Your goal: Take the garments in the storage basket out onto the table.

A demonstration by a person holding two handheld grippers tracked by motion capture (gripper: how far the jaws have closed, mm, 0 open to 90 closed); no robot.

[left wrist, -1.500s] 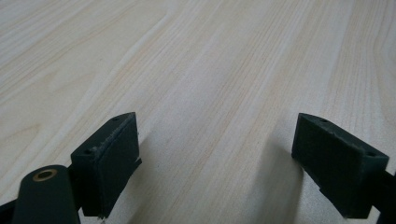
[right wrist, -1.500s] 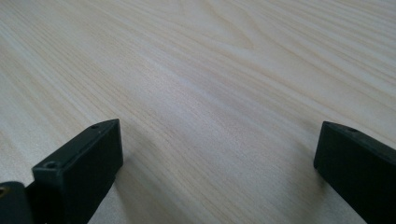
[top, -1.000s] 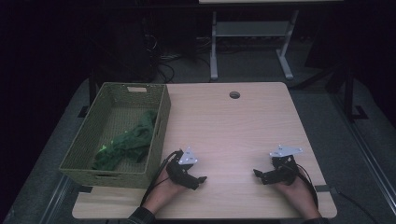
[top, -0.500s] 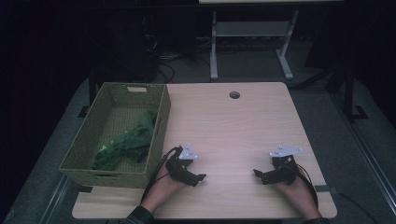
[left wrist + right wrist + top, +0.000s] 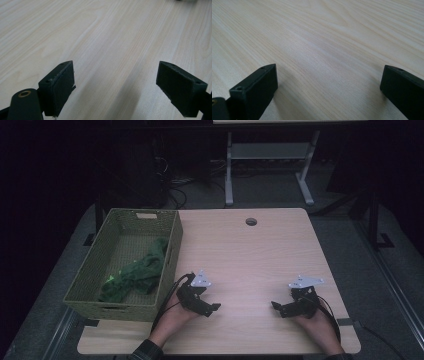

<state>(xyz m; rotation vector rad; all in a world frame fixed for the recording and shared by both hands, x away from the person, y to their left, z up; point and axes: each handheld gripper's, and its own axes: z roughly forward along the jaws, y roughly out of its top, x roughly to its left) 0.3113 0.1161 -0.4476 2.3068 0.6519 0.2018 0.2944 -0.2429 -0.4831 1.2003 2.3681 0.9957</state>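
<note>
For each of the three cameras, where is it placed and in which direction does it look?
High view: sits above the person's side, looks forward and down on the table, the basket with green cloth, both hands, the left claw and the right claw.
Left gripper view: rides on the left claw, looks along its open jaws at bare wood.
Right gripper view: rides on the right claw, jaws open over wood.
Shared: both gripper views show the same tabletop.
</note>
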